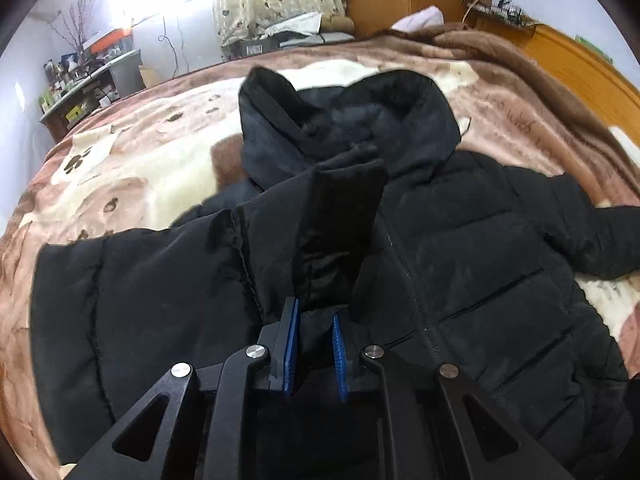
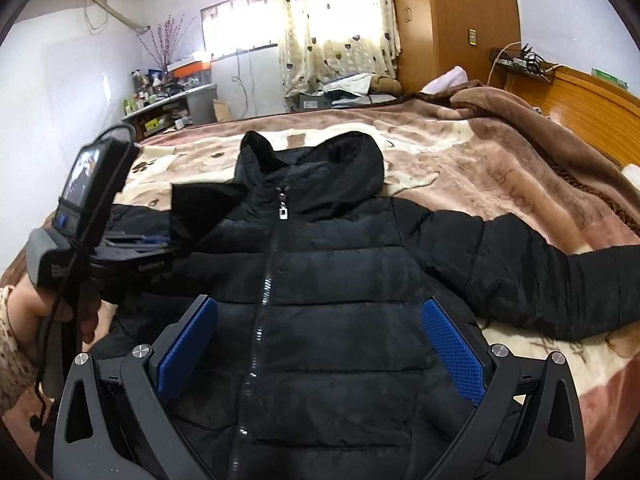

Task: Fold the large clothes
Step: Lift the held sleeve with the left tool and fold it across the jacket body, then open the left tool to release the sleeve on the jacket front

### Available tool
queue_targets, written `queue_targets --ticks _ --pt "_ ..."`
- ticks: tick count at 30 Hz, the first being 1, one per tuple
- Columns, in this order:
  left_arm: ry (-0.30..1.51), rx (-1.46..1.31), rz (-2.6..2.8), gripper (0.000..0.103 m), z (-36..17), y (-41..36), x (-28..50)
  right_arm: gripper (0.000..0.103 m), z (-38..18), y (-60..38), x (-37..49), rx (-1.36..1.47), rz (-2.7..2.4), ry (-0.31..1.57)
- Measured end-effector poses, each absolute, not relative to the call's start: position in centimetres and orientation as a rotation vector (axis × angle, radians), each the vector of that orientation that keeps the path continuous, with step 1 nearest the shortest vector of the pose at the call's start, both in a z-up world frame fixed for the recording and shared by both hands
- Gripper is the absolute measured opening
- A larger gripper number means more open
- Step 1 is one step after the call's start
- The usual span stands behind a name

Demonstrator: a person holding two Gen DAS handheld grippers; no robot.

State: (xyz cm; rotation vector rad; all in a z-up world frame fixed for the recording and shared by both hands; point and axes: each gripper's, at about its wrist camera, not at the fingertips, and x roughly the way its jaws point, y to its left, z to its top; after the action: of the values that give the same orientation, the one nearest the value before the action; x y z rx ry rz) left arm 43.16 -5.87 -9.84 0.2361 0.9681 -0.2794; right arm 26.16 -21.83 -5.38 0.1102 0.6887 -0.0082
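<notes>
A black hooded puffer jacket (image 2: 328,280) lies front up and zipped on the bed, hood toward the far side; it also shows in the left wrist view (image 1: 480,240). My left gripper (image 1: 314,316) is shut on the cuff of the jacket's left sleeve (image 1: 340,220) and holds it lifted over the chest. In the right wrist view the left gripper (image 2: 160,242) shows at the left with the sleeve cuff (image 2: 200,208) in it. My right gripper (image 2: 320,320) is open and empty above the jacket's lower front. The right sleeve (image 2: 560,280) lies stretched out to the right.
The bed is covered by a brown and cream blanket (image 2: 480,168). A wooden headboard (image 2: 580,100) runs along the right. A wardrobe (image 2: 452,20), a curtained window and a cluttered side table (image 2: 168,100) stand beyond the bed.
</notes>
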Motion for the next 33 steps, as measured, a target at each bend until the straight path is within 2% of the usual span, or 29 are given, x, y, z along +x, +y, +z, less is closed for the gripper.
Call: queue_targets --ticks 2,3,5,6,7,10,19,26,27,33 --pt "0.981 0.253 -0.288 0.017 -10.7 -6.2 43.1 0.102 -5.7 -21.9 26.3 0.106 -0.011 0.698" --pt "0.989 0.247 -0.311 0.023 -10.8 -6.2 43.1 0.102 -5.8 -21.9 26.4 0.104 -0.011 0.701" --pt "1.005 0.229 -0.356 0.042 -10.9 -6.3 42.9 0.102 -6.2 -21.9 26.7 0.1 -0.01 0.713" --pt "1.006 0.21 -0.382 0.057 -10.7 -5.8 42.7 0.102 -6.3 -22.1 26.9 0.104 -0.006 0.718" --pt "0.991 0.192 -0.396 0.066 -10.3 -5.4 42.3 0.102 -6.5 -22.1 27.2 0.11 -0.003 0.727" --pt "0.966 0.14 -0.409 0.068 -9.0 -3.8 41.5 0.102 -6.9 -22.0 28.1 0.122 0.015 0.743" --pt "0.885 0.064 -0.255 0.084 -4.0 4.5 37.5 0.102 -9.4 -18.7 33.4 0.153 0.178 0.852" --pt "0.908 0.002 -0.155 0.089 -3.9 11.2 35.1 0.1 -12.0 -15.9 37.2 0.273 0.26 0.921" --pt "0.904 0.009 -0.143 0.089 -4.2 12.1 34.9 0.098 -12.3 -15.5 37.6 0.264 0.255 0.924" --pt "0.937 -0.061 -0.092 0.089 -5.9 14.7 35.3 0.071 -13.9 -13.4 38.9 0.21 0.249 0.965"
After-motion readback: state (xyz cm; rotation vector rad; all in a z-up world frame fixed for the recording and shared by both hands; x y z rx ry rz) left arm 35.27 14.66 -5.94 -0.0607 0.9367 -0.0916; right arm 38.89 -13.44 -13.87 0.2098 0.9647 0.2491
